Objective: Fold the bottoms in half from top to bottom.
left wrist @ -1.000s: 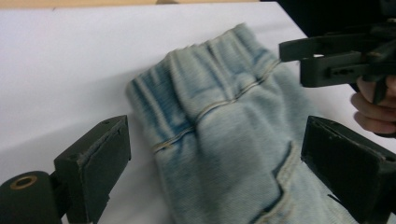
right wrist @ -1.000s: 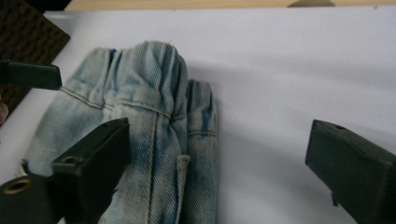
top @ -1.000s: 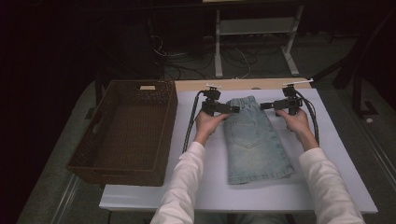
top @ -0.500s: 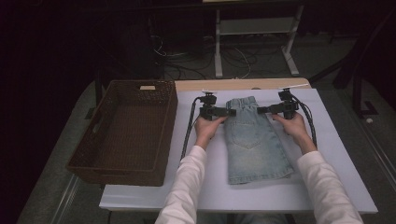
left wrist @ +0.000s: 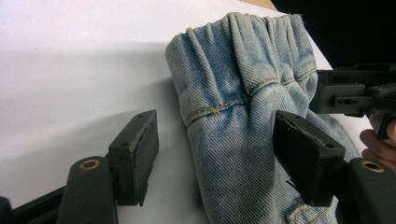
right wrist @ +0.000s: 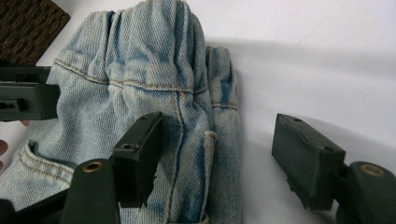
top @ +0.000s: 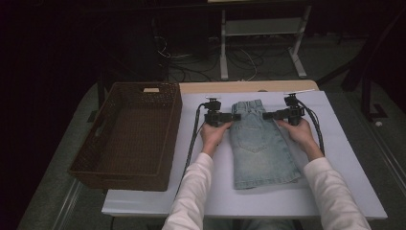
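Denim shorts (top: 261, 143) lie flat on white tabletop (top: 344, 182), just right of wicker basket (top: 129, 139). I see left hand-held gripper (top: 234, 117) & right hand-held gripper (top: 267, 115) at waistband corners; jaws have just been closing, each astride a fabric edge, not yet clamped.

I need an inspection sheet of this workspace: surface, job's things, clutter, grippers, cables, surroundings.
Surface: white rectangular tabletop, flat.
Job's things: folded light-blue denim shorts lying flat; empty brown woven basket beside them.
Clutter: nothing seen.
Grippers: left gripper and right gripper each straddle one waistband edge; jaws have just been closing, pads not yet pressing from both sides.
Cables: black cable trails from left gripper, another from right gripper.
Surroundings: dark floor, white metal stand, loose wires.
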Demonstrator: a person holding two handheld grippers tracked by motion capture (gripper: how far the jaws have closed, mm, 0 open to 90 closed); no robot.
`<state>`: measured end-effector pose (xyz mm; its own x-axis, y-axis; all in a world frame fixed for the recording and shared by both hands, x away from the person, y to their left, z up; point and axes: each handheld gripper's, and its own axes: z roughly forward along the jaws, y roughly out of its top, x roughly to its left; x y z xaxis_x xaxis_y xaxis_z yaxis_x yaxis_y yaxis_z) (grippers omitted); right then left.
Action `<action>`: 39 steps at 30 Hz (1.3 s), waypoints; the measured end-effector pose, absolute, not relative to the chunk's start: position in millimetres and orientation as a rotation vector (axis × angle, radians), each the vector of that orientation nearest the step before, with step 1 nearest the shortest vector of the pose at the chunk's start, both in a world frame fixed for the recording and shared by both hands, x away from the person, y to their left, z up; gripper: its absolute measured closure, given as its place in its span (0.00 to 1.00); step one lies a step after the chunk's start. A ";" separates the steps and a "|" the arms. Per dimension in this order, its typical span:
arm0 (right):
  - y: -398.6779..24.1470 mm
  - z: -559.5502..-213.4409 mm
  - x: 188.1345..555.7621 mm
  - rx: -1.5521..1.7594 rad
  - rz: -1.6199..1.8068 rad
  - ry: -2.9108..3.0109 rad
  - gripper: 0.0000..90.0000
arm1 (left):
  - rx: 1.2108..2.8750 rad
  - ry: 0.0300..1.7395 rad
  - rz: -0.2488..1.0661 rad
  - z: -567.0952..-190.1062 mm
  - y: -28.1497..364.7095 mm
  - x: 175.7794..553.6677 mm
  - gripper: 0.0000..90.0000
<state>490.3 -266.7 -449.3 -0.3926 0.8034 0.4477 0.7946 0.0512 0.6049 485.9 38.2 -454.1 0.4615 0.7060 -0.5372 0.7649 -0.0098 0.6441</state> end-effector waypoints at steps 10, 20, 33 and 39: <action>-265.1 -454.2 487.4 1.732 1.310 2.280 0.44 | 1.740 1.264 -0.114 -459.4 37.9 486.0 0.42; -260.5 -455.0 487.0 1.724 1.309 2.366 0.68 | 1.757 1.253 -0.141 -462.4 33.1 484.0 0.58; -264.1 -452.8 485.7 1.709 1.310 2.391 0.88 | 1.794 1.278 -0.133 -459.9 32.4 482.2 0.79; -266.2 -449.1 481.9 1.697 1.330 2.377 0.88 | 1.785 1.271 -0.147 -458.1 33.6 482.3 0.82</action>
<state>481.9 -266.2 -449.1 -0.4392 0.7545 0.4877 0.8103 0.0982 0.5777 482.3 33.6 -458.1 0.4621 0.6914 -0.5553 0.7998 -0.0544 0.5978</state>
